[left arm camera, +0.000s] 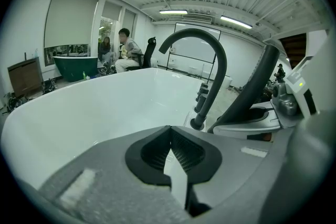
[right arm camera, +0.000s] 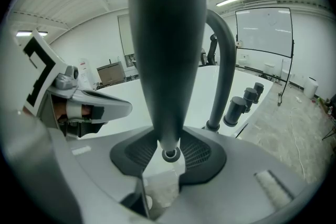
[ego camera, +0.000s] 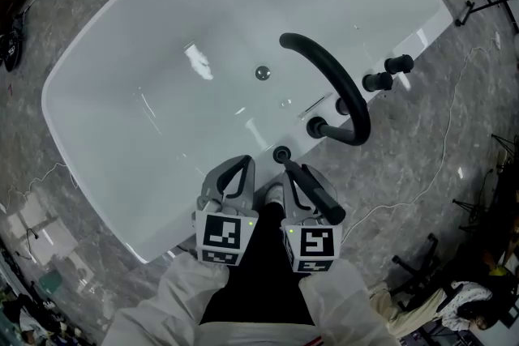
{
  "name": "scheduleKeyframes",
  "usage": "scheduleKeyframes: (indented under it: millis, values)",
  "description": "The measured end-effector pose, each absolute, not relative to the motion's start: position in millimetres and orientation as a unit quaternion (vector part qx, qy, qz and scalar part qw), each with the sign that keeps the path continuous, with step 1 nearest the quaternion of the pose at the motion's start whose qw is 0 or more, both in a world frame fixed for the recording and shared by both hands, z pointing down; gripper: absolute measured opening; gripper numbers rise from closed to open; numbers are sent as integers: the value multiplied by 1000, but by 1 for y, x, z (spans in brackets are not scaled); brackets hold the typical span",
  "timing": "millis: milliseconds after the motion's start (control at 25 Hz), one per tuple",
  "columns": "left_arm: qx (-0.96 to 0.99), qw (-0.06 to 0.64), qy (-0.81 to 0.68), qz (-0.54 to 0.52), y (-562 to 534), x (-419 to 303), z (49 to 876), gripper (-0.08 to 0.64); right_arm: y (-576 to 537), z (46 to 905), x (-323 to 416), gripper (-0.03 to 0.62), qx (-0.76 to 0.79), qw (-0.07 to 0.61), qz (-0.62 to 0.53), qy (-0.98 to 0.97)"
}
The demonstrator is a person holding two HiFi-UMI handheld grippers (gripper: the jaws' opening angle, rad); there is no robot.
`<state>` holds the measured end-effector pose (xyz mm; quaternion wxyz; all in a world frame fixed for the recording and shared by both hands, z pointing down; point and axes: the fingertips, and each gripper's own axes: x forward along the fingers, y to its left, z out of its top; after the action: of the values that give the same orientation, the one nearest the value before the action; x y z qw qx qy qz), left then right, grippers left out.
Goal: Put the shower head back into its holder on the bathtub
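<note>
Clamping the shower head (ego camera: 321, 196) by its handle, the right tool (ego camera: 293, 177) holds it tilted, lower end just beside the holder (ego camera: 281, 154) on the tub (ego camera: 122, 93) rim, probably to slide it in. The left tool (ego camera: 235, 173) is closed, empty.

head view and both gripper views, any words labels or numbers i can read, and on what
No text can be read.
left marker cube, right marker cube: black and white square codes, no letters.
board on the far wall: faint marks, too blurred to read.
tub, shower head: no print shows.
</note>
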<state>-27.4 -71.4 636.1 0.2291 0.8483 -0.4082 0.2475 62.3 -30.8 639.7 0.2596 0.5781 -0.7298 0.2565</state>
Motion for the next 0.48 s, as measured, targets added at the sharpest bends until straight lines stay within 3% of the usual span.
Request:
scheduleKeyframes:
  millis: [480]
  values:
    - [852,233,-399,246,-74,-25,645,0,-36,666,54,138,564,290,256,-729]
